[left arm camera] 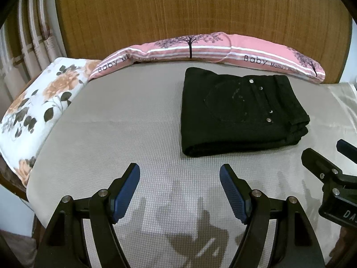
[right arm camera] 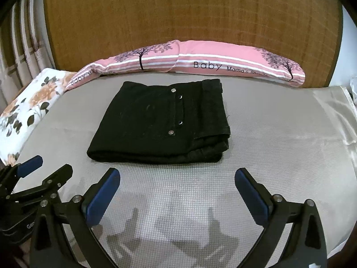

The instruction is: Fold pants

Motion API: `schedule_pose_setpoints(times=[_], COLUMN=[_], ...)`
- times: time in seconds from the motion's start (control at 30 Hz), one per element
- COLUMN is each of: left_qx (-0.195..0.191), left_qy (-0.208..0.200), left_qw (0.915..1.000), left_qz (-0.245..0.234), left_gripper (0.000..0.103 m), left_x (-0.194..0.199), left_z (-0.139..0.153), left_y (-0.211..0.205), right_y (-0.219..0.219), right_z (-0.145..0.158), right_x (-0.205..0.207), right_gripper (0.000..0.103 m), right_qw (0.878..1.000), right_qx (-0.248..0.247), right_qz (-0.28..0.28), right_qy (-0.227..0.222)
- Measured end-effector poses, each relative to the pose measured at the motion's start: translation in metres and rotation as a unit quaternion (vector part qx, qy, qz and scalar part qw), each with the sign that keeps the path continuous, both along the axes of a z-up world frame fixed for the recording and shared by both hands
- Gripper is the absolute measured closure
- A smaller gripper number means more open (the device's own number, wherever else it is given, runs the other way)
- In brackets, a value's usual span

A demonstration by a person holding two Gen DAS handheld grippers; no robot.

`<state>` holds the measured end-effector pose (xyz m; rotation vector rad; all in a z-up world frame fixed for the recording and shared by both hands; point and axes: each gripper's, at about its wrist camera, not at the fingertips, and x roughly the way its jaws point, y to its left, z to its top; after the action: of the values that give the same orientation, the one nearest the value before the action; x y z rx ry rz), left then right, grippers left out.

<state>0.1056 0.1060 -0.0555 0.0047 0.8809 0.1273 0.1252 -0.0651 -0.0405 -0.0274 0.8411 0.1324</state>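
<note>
Evenly lit, moderately bright, from above: soft grey gripper shadows on the sheet [left arm camera: 133, 116] just below the fingers [left arm camera: 125, 192] in both views. Faint sheen along the sheet's right edge. Strong fisheye bending of the headboard [right arm camera: 178, 22] and pillow [right arm camera: 223, 64]; black vignette in the corners. Sharp at centre, slightly soft and pixelated toward the rims.

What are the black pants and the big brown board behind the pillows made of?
The black pants look like thick matte denim: heavy folded edges and shiny metal rivets. The brown board looks like smooth wood, with fine grain lines, though it may be only a wood-look surface.
</note>
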Motion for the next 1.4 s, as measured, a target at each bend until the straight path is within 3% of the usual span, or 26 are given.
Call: schedule_pose_setpoints(times=[1.4], left_qx=[0.015], left_qy=[0.020], left_qw=[0.9997], left_qz=[-0.004], left_gripper=[0.029], left_x=[-0.002], left_z=[-0.015], left_y=[-0.008], right_y=[0.004], right_z=[-0.020], right_x=[-0.005], right_gripper=[0.001], right_qw=[1.000], right_qx=[-0.001], right_qz=[0.009], right_qy=[0.024])
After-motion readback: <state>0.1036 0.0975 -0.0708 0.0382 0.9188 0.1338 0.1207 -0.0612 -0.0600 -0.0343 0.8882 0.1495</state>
